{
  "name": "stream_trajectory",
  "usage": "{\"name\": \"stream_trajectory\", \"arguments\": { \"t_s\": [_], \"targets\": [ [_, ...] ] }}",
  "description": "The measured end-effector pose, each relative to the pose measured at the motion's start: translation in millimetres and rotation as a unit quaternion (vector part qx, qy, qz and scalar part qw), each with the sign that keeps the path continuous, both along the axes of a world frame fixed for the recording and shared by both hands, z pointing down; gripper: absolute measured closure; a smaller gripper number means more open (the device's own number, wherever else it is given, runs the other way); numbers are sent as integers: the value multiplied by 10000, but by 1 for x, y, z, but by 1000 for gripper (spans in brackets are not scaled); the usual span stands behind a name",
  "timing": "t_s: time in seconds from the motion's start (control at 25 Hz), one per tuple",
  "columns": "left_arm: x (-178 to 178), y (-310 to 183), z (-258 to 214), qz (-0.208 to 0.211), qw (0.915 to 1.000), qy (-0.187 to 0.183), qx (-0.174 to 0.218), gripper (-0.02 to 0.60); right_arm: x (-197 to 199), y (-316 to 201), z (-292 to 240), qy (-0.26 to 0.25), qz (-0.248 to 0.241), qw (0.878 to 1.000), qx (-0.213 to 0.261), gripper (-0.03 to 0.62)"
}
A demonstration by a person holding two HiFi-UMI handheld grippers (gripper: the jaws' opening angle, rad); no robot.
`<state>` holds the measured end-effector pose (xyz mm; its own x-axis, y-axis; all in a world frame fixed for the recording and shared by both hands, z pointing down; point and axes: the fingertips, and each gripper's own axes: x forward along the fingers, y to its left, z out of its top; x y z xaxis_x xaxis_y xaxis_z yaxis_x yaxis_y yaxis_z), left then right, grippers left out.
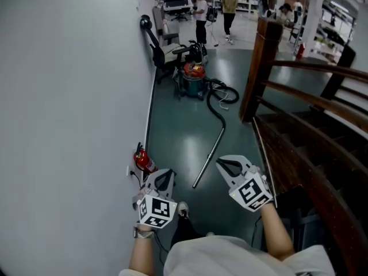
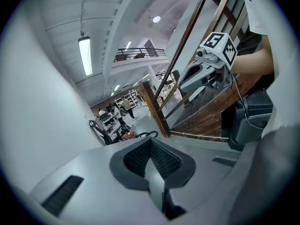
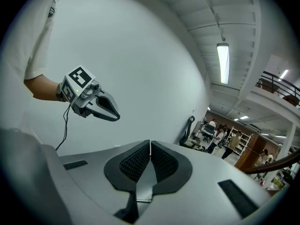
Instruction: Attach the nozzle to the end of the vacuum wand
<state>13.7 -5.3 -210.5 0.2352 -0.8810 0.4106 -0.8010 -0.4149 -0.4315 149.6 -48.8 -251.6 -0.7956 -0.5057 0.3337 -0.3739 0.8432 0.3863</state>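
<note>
Ahead, vacuum wand [image 1: 208, 157] lies flat on floor [image 1: 175, 134]

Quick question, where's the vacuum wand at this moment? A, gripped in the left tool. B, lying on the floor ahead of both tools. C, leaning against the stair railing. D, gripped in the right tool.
B: the vacuum wand lies flat on the floor, beyond the left tool and the right tool, which are both shut with nothing in them.
</note>
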Motion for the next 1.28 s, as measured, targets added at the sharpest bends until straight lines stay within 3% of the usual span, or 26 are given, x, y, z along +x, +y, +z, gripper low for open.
{"name": "stream_trajectory", "arguments": {
  "t_s": [0.6, 1.28],
  "targets": [
    [-66, -94, 37, 186, 9998, -36, -112, 581, -52, -91, 32, -52, 267, 9996, 7, 565],
    [-95, -119, 140, -96, 9994, 136, -315, 581, -69, -118, 153, 290, 205, 9989, -317, 565]
  ]
}}
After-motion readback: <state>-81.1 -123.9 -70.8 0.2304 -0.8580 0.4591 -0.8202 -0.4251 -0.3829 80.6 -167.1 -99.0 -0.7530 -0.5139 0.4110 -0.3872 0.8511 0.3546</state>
